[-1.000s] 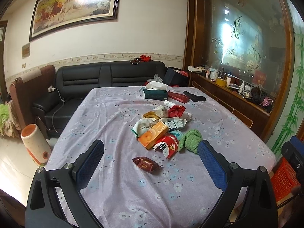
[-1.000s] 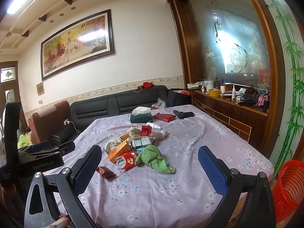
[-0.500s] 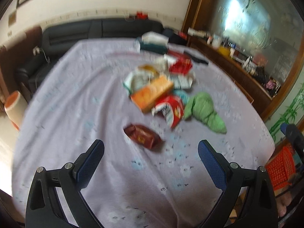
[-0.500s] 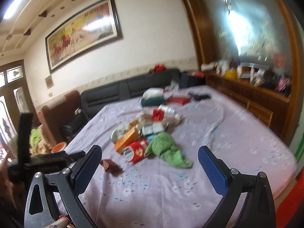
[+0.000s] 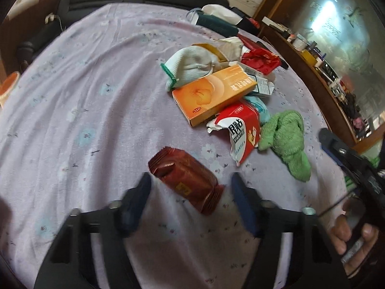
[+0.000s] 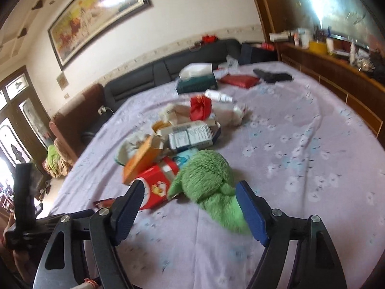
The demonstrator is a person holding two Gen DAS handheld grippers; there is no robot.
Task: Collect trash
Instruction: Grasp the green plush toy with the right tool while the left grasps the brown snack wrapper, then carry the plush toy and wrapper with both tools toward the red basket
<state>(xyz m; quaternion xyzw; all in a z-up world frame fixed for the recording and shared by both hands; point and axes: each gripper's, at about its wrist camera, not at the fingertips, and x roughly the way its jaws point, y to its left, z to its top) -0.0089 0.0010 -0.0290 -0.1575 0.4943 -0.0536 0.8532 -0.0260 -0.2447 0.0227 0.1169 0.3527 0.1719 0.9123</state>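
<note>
A pile of trash lies on the lilac flowered tablecloth (image 5: 84,96): an orange box (image 5: 214,94), a torn red and white packet (image 5: 243,130), a white glove (image 5: 190,67) and a crumpled red wrapper (image 5: 259,59). Nearest, a dark red foil wrapper (image 5: 185,183) lies between the fingers of my left gripper (image 5: 190,175). Its jaws are closing, with a gap still showing beside the wrapper. My right gripper (image 6: 190,185) straddles the green cloth (image 6: 207,175); its jaws are closing too and do not squeeze it.
At the table's far end lie a dark green tissue box (image 6: 197,82), a red pouch (image 6: 240,80) and a black object (image 6: 272,75). A black sofa (image 6: 168,72) stands behind, a wooden sideboard (image 6: 336,72) along the right.
Both grippers came down and forward to the pile. Their jaws narrowed from wide open. The left now has the foil wrapper between its fingers, the right the green cloth.
</note>
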